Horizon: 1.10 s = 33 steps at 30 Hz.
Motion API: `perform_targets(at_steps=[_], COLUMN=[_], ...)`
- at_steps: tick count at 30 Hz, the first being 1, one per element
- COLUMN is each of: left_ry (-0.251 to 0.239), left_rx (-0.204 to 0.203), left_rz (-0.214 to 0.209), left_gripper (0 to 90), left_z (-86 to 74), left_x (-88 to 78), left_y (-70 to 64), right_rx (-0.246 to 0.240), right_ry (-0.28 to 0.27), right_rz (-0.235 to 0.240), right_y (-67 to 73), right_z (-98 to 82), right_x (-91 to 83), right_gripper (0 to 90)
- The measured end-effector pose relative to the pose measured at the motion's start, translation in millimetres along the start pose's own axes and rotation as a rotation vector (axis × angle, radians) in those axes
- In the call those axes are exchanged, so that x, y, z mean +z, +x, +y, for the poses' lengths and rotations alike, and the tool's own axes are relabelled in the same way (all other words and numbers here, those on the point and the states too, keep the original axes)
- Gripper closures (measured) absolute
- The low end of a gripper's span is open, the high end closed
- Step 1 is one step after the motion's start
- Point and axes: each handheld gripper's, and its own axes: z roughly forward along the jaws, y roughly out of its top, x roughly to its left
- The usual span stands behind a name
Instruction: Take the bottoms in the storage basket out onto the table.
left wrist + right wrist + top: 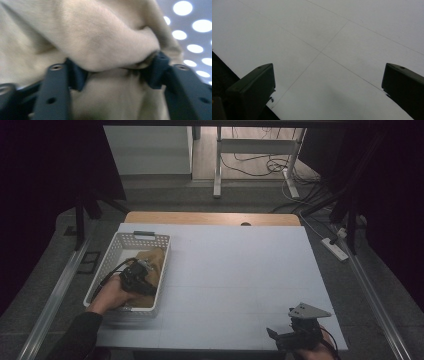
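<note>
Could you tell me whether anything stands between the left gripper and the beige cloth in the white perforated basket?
Nothing visible does. The left gripper is down inside the white perforated plastic basket, and a fold of the beige woven cloth is bunched between its pads, which press on it from both sides.

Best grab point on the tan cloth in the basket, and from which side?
Take the raised fold at the top of the tan cloth, coming straight down from above. It lies bunched in the white basket, whose walls block side approaches. The left gripper already has a fold pinched between its pads; the right gripper hangs open over the table.
</note>
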Motion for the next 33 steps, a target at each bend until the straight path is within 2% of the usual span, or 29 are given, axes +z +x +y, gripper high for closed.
perform_targets(at_steps=[3, 5, 7, 14, 19, 22, 25, 33], left_ry=[0.005, 0.014, 0.03, 0.065, 0.071, 0.049, 0.008, -0.123], left_rx=[0.001, -0.023, -0.053, -0.097, -0.094, -0.094, -0.102, -0.142], left_rz=[-0.026, -0.046, -0.057, -0.047, -0.021, 0.005, 0.021, 0.032], left_gripper=[60.0, 69.2, 73.5, 76.9, 77.7, 78.1, 78.3, 78.3], left_z=[1.6, 2.3, 3.2, 6.7, 7.2, 7.3, 6.4, 1.7], left_x=[-0.7, -1.1, -1.9, -4.1, -7.7, -13.0, -21.6, -46.0], left_y=[-0.7, -1.0, -0.4, -2.4, -5.6, -7.0, -6.3, -0.3], right_rx=[0.0, 0.0, 0.002, 0.005, 0.006, 0.005, 0.005, 0.005], right_ry=[0.001, 0.0, -0.002, -0.004, -0.004, -0.004, -0.004, -0.004], right_rz=[0.001, 0.001, 0.002, 0.003, 0.004, 0.004, 0.004, 0.004], right_y=[0.0, 0.0, -0.1, -0.4, -0.6, -0.4, -0.5, -0.4], right_z=[0.0, 0.0, -0.1, -0.2, -0.1, -0.1, -0.1, -0.1], right_x=[0.1, 0.1, 0.1, 0.1, 0.1, 0.1, 0.1, 0.1], right_gripper=[0.0, 0.0, 0.0, 0.0, 0.0, 0.0, 0.0, 0.0])
